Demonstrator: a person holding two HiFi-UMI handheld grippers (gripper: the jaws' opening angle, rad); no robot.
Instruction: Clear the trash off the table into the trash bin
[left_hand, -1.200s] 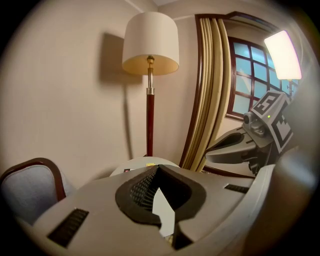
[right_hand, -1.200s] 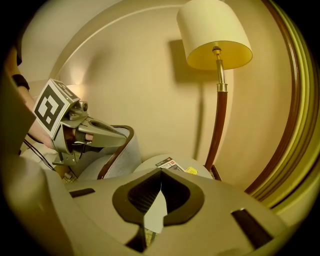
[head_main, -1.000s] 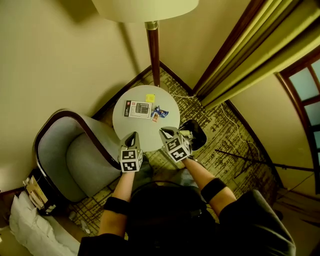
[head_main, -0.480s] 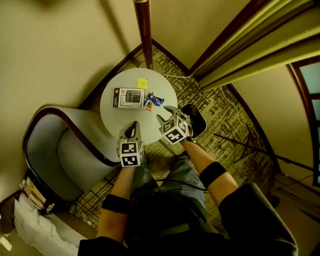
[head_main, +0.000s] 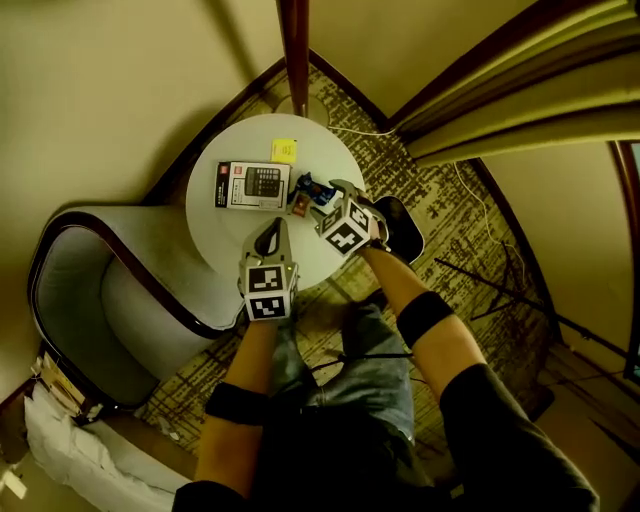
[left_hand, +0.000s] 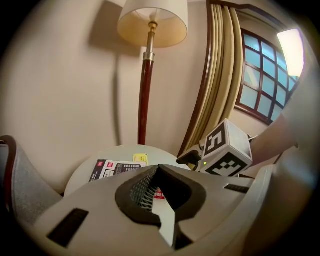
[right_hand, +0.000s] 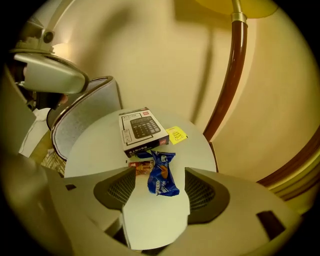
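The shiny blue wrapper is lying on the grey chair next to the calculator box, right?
No. The crinkled blue plastic wrapper is lying on the round white table, next to the calculator box. The right gripper view shows it.

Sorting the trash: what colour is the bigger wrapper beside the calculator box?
Blue wrapper; clearest in the right gripper view.

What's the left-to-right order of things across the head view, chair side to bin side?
armchair → calculator box → blue wrapper → trash bin. Left out: the yellow sticky note and the brown wrapper, which overlap their neighbours sideways.
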